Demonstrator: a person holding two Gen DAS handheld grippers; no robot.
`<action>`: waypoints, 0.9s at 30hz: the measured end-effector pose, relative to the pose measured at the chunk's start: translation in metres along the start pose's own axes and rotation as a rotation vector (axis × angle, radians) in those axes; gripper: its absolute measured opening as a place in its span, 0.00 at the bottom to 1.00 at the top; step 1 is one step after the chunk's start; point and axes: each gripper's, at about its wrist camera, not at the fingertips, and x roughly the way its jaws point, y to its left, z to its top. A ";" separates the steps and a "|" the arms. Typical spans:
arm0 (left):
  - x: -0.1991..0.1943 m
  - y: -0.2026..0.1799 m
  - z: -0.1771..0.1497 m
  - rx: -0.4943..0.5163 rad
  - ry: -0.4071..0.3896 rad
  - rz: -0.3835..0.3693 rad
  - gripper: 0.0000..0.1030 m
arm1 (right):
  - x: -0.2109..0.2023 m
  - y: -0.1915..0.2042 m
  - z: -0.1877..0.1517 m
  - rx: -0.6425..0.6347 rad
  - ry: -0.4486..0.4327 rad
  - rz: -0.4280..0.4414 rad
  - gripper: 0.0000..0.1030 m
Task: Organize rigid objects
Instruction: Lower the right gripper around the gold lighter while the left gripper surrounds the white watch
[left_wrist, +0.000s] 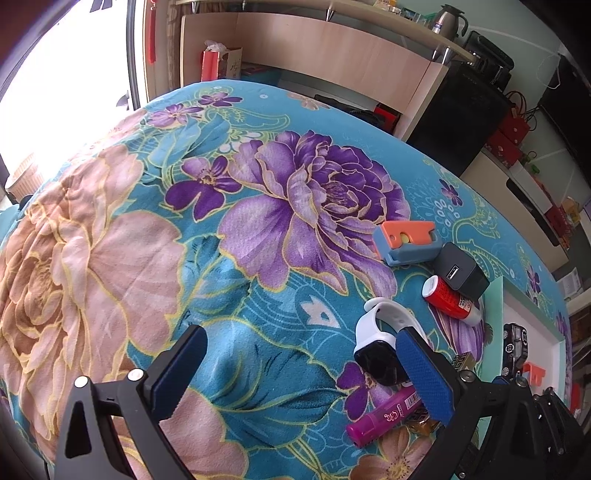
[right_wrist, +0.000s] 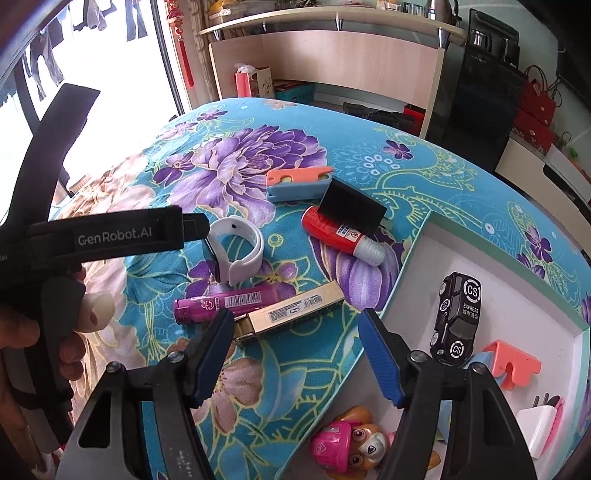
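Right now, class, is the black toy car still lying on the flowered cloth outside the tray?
No: the black toy car lies inside the white tray, beside an orange piece.

only a few things actually readable here. the black strap at about 9 o'clock in the right wrist view says "GenRobot.AI" in pale letters. the little black toy car at 4 o'clock has "CS" in round badges on its roof, hood and wheels, plus "EXPRESS" along its side. the pink tube has a barcode sticker, digits too small to make out
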 end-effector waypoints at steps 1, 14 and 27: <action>-0.001 -0.003 0.000 0.015 -0.003 -0.008 1.00 | 0.002 0.002 0.000 -0.006 0.008 0.000 0.69; 0.023 -0.038 -0.008 0.150 0.078 -0.062 1.00 | 0.008 0.006 -0.002 -0.015 0.025 0.002 0.69; 0.022 -0.046 -0.008 0.189 0.058 -0.109 0.71 | 0.013 0.012 -0.003 -0.044 0.046 -0.002 0.68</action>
